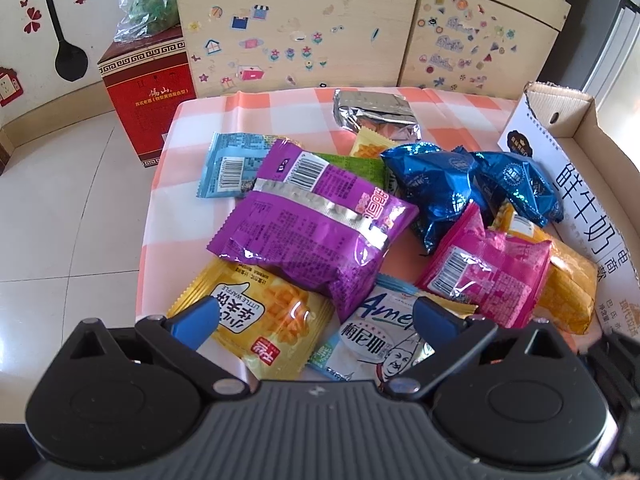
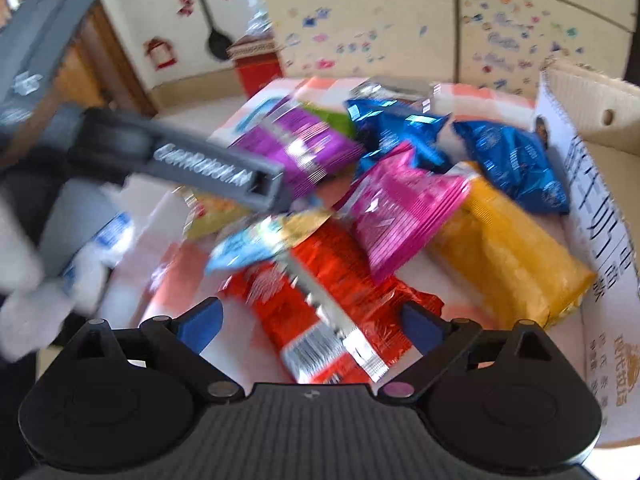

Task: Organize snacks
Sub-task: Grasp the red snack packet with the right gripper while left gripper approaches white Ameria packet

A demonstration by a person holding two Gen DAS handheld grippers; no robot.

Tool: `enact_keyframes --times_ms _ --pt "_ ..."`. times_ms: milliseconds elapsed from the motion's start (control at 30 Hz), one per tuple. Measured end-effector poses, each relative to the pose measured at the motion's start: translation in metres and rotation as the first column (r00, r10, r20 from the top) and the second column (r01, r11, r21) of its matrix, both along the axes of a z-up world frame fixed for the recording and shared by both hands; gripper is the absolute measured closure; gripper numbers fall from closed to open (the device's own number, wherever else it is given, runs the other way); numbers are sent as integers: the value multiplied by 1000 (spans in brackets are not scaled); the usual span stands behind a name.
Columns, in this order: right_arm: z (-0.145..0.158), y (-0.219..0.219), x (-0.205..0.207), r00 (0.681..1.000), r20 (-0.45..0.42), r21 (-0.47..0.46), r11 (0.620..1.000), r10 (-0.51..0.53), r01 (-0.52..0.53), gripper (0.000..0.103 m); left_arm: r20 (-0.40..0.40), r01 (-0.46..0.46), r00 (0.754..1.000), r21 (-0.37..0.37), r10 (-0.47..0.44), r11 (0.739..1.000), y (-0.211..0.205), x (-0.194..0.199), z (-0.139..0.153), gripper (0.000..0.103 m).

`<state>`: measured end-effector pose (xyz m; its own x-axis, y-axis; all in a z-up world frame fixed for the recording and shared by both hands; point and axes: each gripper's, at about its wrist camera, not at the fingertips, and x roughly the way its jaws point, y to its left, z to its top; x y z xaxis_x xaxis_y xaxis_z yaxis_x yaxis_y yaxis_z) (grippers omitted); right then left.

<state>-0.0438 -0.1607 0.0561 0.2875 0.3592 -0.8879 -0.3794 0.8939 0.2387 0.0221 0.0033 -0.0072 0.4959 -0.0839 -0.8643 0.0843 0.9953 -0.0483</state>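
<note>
A pile of snack packets lies on a checked tablecloth (image 1: 248,116). In the left wrist view my left gripper (image 1: 316,322) is open above a yellow waffle packet (image 1: 260,316) and a white Amer packet (image 1: 380,336), with a purple packet (image 1: 316,224) just beyond. Two blue foil packets (image 1: 436,188), a pink packet (image 1: 488,276) and an orange packet (image 1: 568,288) lie to the right. In the blurred right wrist view my right gripper (image 2: 316,322) is open above a red packet (image 2: 328,312). The pink packet (image 2: 404,212) and orange packet (image 2: 508,252) lie beyond it.
An open cardboard box (image 1: 592,184) with Chinese print stands along the table's right edge. A silver foil packet (image 1: 376,112) lies at the back. A red carton (image 1: 148,92) stands on the floor left. The left gripper's grey body (image 2: 192,160) crosses the right wrist view.
</note>
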Motion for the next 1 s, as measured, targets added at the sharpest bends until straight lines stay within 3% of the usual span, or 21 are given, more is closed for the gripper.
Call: enact_keyframes --times_ms 100,267,433,600,767,900,1000 --pt "5 2 -8 999 -10 15 999 46 -46 4 -2 -1 1000 -5 1 1000 0 0 -1 1" --pt "5 5 1 996 92 -79 997 21 -14 4 -1 13 1000 -16 -13 1000 -3 -1 -1 1" --pt "-8 14 14 991 127 -128 992 34 -18 3 -3 55 998 -54 -55 997 -6 -2 -2 1" --pt "-17 19 14 994 72 -147 987 82 -71 1 -10 80 997 -109 -81 991 -7 0 -4 1" --pt "-18 20 1 991 59 -223 969 121 -105 21 -16 82 996 -110 -84 991 -8 1 -7 1" --pt "-11 10 -5 998 17 -222 973 61 -56 26 -12 107 994 -114 -109 988 -10 -2 -7 1" --pt "-7 -4 -9 999 -13 -244 969 -44 40 27 0 168 986 -116 -169 979 -15 -7 -5 1"
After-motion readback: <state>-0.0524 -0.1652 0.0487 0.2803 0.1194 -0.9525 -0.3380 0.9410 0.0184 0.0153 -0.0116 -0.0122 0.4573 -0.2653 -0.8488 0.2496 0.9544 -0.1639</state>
